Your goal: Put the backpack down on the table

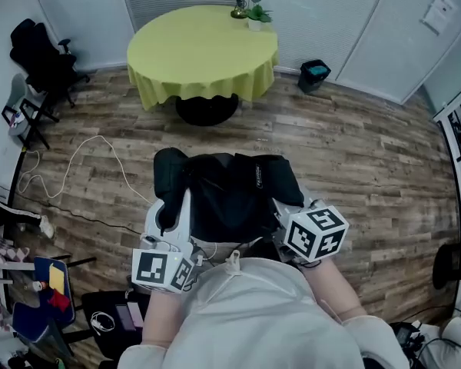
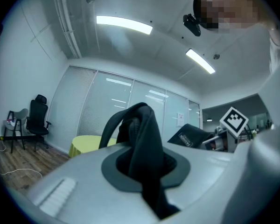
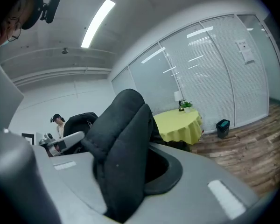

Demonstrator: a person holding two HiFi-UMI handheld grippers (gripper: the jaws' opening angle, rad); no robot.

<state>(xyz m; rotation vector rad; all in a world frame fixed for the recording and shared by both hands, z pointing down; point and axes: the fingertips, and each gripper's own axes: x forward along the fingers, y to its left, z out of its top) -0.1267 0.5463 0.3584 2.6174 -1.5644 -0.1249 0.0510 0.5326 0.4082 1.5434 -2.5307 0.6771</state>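
Two straps [image 2: 142, 148] clamped, left gripper [image 1: 180, 206] level, right gripper [image 1: 283, 212] seemingly dipped, backpack [image 1: 230, 191] held aloft.

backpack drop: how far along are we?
Done: the backpack is picked up, with the left gripper and right gripper each shut on one of its straps. In hand: it hangs over the wood floor, in front of the person. Left: the yellow-clothed table is across the room, so carry it there, set it down and release.

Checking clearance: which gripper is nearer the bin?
Right. Both clamp the backpack; the right gripper lies in line with the bin ahead, the left gripper farther left.
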